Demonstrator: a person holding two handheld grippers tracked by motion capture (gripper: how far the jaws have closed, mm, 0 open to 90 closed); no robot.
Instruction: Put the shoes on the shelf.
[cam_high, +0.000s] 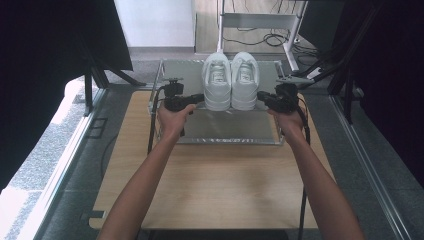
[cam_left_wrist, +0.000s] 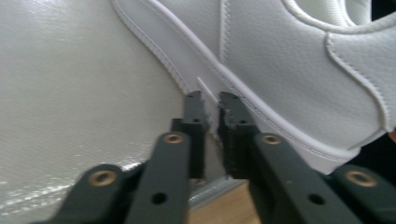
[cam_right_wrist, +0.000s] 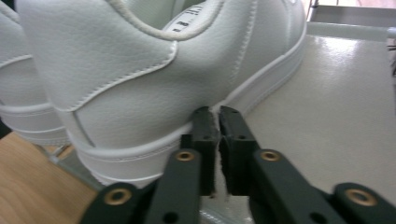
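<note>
High view: two white sneakers (cam_high: 230, 81) stand side by side, touching, toes to the far edge, on a grey tray (cam_high: 227, 129) at the far end of the wooden table (cam_high: 215, 185). The left gripper (cam_high: 199, 97) and right gripper (cam_high: 261, 95) press against their outer soles, jaws almost closed with a narrow gap, grasping nothing.

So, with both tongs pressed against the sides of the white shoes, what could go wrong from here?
1. The left tongs and right tongs have nearly shut jaws that only touch the soles, so a push may slide a shoe, not lift it.
2. The left shoe and right shoe stand on the tray, which looks smooth; uneven pushing could skew the pair.
</note>
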